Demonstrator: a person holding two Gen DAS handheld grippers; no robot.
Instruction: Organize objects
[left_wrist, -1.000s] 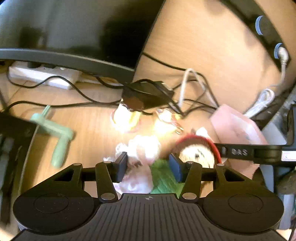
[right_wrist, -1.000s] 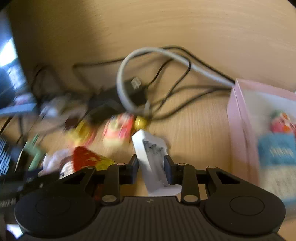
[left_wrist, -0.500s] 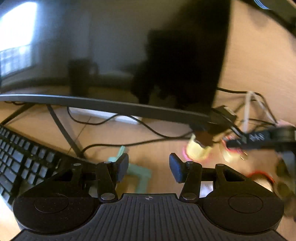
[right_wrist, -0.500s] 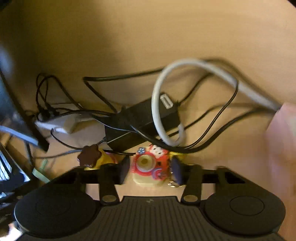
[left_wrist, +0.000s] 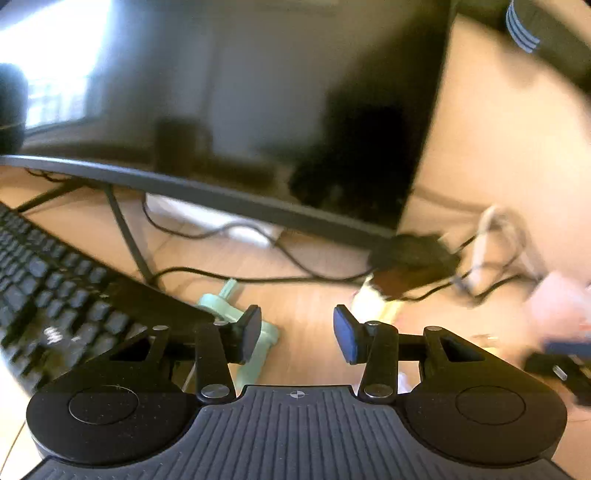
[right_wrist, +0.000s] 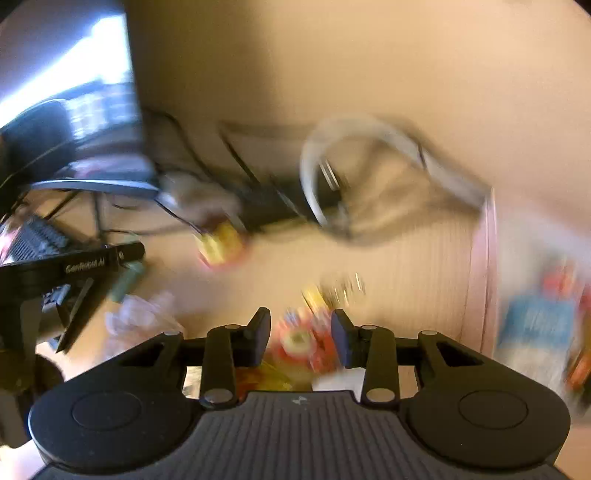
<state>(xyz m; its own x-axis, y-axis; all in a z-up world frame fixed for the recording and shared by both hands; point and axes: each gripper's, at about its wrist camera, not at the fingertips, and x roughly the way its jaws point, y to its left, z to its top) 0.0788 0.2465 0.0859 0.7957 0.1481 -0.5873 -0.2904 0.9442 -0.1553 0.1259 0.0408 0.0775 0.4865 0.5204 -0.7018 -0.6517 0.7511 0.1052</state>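
Note:
My left gripper (left_wrist: 296, 334) is open and empty above the wooden desk, its left finger over a mint green plastic piece (left_wrist: 240, 325). A yellow toy (left_wrist: 376, 299) lies beyond it to the right. My right gripper (right_wrist: 298, 334) has its jaws on either side of a red and orange round toy (right_wrist: 299, 341); blur hides whether they touch it. A second yellow toy (right_wrist: 221, 245) lies further back on the left. A pink box (right_wrist: 484, 277) with colourful items stands on the right. The left gripper also shows in the right wrist view (right_wrist: 74, 266).
A dark monitor (left_wrist: 221, 129) spans the back, with a black keyboard (left_wrist: 48, 291) at the left. Black cables, a black power adapter (left_wrist: 413, 251) and a grey looped cable (right_wrist: 332, 166) lie behind the toys. A white power strip (left_wrist: 207, 218) sits under the monitor.
The left gripper swung left from the toy pile toward the keyboard and monitor. The right gripper moved off the white card, came around the red toy and pulled back with it between its jaws.

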